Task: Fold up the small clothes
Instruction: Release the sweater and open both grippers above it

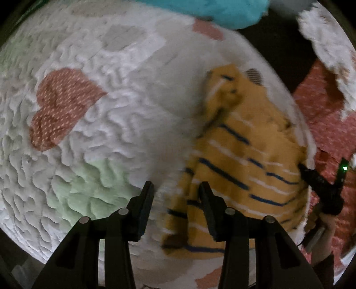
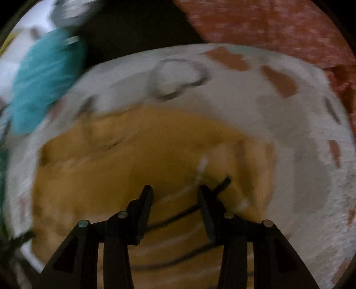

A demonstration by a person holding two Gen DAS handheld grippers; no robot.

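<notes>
- Yellow striped garment [image 1: 242, 155] lies on a white quilted blanket [image 1: 100, 111] with pink and green patches; surface under the blanket not identifiable.
- Left gripper [image 1: 175, 189]: jaws part open, nothing between them. Tips sit over bare blanket at the garment's left edge; one tip overlaps the hem in view, contact not clear.
- Right gripper [image 2: 175, 191]: jaws part open, nothing clamped. It hangs directly over the garment [image 2: 133, 166]; view heavily blurred.
- Key relation: from the left jaws the garment lies to the right and ahead, its long axis running from near the jaws up and away, stripes crossing that axis. Right gripper [image 1: 322, 184] shows at the garment's far right edge.
- Judgement: right gripper is nearer the cloth; left must shift right to reach an edge.
- Teal item [image 1: 211, 11] lies beyond, well apart.
- Fold state: bunched, not yet tidy.
</notes>
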